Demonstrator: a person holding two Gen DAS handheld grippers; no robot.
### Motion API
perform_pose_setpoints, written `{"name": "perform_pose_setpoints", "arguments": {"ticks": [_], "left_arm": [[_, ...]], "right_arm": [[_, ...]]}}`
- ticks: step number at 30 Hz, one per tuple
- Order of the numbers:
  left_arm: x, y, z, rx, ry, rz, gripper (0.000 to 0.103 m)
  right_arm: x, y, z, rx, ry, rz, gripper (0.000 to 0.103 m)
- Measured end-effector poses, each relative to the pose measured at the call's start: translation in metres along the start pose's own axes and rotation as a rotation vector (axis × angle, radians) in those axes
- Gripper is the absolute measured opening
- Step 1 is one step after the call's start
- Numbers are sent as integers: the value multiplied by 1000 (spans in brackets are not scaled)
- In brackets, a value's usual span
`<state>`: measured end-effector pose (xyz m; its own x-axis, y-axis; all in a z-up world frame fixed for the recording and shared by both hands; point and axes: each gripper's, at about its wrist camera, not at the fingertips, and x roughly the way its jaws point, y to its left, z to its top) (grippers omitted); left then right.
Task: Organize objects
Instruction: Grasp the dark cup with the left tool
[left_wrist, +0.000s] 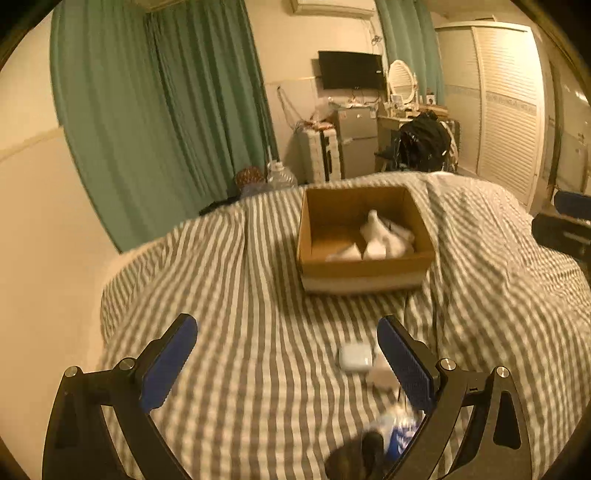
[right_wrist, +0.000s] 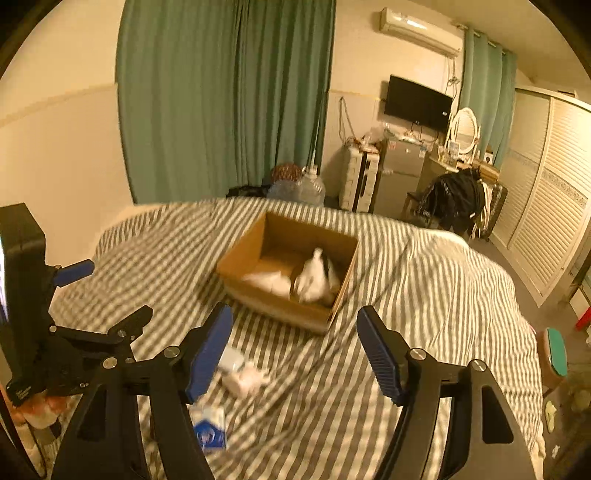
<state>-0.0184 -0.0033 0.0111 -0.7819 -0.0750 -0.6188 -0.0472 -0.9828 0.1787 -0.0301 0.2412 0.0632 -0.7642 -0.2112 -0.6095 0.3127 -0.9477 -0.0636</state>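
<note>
Both grippers held wide over the striped bed (left_wrist: 240, 369)

Nothing is gripped by the left gripper (left_wrist: 287, 363) or right gripper (right_wrist: 294, 350); white items are seen inside the cardboard box (left_wrist: 364, 268), an earbud case (left_wrist: 355, 357) near it.

Long green curtains (right_wrist: 225, 99) hang along the far wall left of a black wall-mounted television (right_wrist: 418, 100) – below it a small grey fridge (right_wrist: 400, 173) and an oval white-framed mirror (right_wrist: 464, 130); white louvred wardrobe doors (left_wrist: 508, 107) fill the right side, a white air conditioner (right_wrist: 421, 28) high up
</note>
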Motion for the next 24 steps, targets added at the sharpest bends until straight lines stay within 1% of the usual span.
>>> {"name": "perform_pose_setpoints", "arguments": {"ticks": [4,7,9,10,13,14,16,17,21,23,24], "left_arm": [[-2,-2,-36,-36,29,33,101],[-3,-4,-59,-61,50,23,101],[-3,-10,-74,-53,60,12,101],[-3,-15,-82,-33,66,11,101],[0,-27,-101,-2,95,14,101],[2,-32,-110,5,115,-7,101],[4,-40,-121,13,138,-21,101],[8,-47,-126,32,150,-27,101],[20,-61,-140,83,163,-18,100],[28,-63,-142,95,176,-20,94],[30,-62,-143,84,183,-35,82]], "right_arm": [[4,25,-44,-56,29,-15,70],[10,36,-73,-83,59,-15,70],[17,38,-88,-78,85,-10,70],[23,39,-96,-65,102,-7,70],[32,38,-111,-32,139,3,70],[33,38,-114,-28,146,9,70],[37,40,-122,-25,155,18,70],[40,40,-124,-21,161,19,70],[53,43,-130,-3,191,29,70],[58,44,-134,4,207,32,70],[61,45,-136,8,213,37,70]]}}
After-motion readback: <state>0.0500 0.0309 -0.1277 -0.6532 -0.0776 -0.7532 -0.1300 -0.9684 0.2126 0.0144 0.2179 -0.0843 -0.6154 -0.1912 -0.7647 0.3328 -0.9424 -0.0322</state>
